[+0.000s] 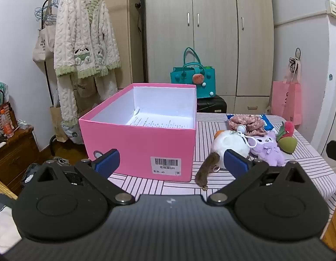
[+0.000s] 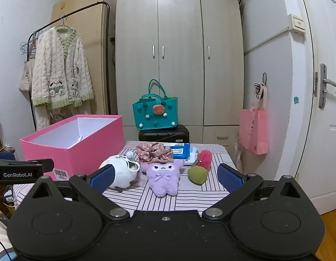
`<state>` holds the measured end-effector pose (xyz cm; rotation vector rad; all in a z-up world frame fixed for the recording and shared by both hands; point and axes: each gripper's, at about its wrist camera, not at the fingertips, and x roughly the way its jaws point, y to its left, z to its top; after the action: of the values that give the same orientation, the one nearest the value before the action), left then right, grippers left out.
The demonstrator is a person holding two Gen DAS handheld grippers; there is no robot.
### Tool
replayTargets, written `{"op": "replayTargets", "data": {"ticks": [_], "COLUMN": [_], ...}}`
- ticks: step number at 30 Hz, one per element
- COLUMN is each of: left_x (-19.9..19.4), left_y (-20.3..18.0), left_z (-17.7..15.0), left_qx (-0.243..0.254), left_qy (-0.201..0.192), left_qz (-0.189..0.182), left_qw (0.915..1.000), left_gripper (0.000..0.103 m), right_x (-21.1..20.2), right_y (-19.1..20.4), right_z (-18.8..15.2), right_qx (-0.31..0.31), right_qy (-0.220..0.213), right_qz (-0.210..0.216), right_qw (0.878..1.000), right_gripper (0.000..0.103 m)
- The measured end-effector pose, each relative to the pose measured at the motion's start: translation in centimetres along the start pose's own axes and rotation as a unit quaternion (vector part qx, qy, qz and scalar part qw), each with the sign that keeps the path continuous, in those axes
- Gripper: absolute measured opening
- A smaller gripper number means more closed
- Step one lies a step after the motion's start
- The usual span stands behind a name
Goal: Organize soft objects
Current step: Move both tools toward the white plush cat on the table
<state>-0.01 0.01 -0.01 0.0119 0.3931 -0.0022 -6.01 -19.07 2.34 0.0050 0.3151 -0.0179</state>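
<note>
Soft objects lie in one cluster on the striped tablecloth (image 2: 189,198), to the right of one open pink box (image 2: 81,150). Left to right in the right wrist view: one white plush ball (image 2: 120,174) with a keyring clip and a brown tail, one purple plush figure (image 2: 163,177), and one green-and-red plush piece (image 2: 200,167). Behind them lie one floral fabric scrunchie (image 2: 153,152) and one blue wipes packet (image 2: 179,150). The box holds one printed paper sheet (image 1: 154,121) on its white floor; a barcode label (image 1: 165,166) marks its near wall. The box stands at the table's left end, just beside the white ball.

Left gripper (image 1: 171,163): jaws spread wide, nothing between the blue pads, aimed at the box's near right corner, clear of the cloth. Right gripper (image 2: 165,177): jaws likewise wide, empty, framing the purple figure from a distance without contact. One teal handbag (image 2: 156,113) rests on a black case behind the table.
</note>
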Motion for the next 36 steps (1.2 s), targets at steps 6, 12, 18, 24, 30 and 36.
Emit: {"op": "replayTargets", "data": {"ticks": [6,12,18,24,30,36], "left_x": [-0.1,-0.2,0.2,0.2,0.1,0.1], "left_y": [-0.3,-0.7,-0.9,-1.3,-1.8,-2.8], "left_z": [0.0,-0.2,-0.7,-1.3,-2.3,-3.0], "left_qx": [0.011,0.012,0.011,0.018,0.015,0.023], "left_qy": [-0.007,0.0,0.003,-0.006,-0.012,-0.016], "left_qz": [-0.006,-0.01,-0.005,-0.008,-0.028,-0.038], "left_qw": [0.9999,0.9999,0.9999,0.9998,0.9994,0.9989], "left_gripper": [0.103,0.103,0.103,0.103,0.103,0.103], "right_x": [-0.2,-0.6,-0.7,-0.3,-0.3,0.1], "right_y": [-0.3,-0.8,-1.2,-1.4,-1.9,-2.0], "right_z": [0.0,-0.2,-0.6,-0.9,-1.5,-2.4], "right_qx": [-0.001,0.001,0.0,0.003,0.002,-0.004], "right_qy": [0.003,0.002,0.003,0.001,-0.003,0.0], "right_qz": [-0.008,-0.014,-0.018,-0.023,-0.021,-0.024], "right_qw": [1.0,1.0,1.0,1.0,1.0,1.0], "right_gripper": [0.102,0.102,0.102,0.102,0.102,0.102]}}
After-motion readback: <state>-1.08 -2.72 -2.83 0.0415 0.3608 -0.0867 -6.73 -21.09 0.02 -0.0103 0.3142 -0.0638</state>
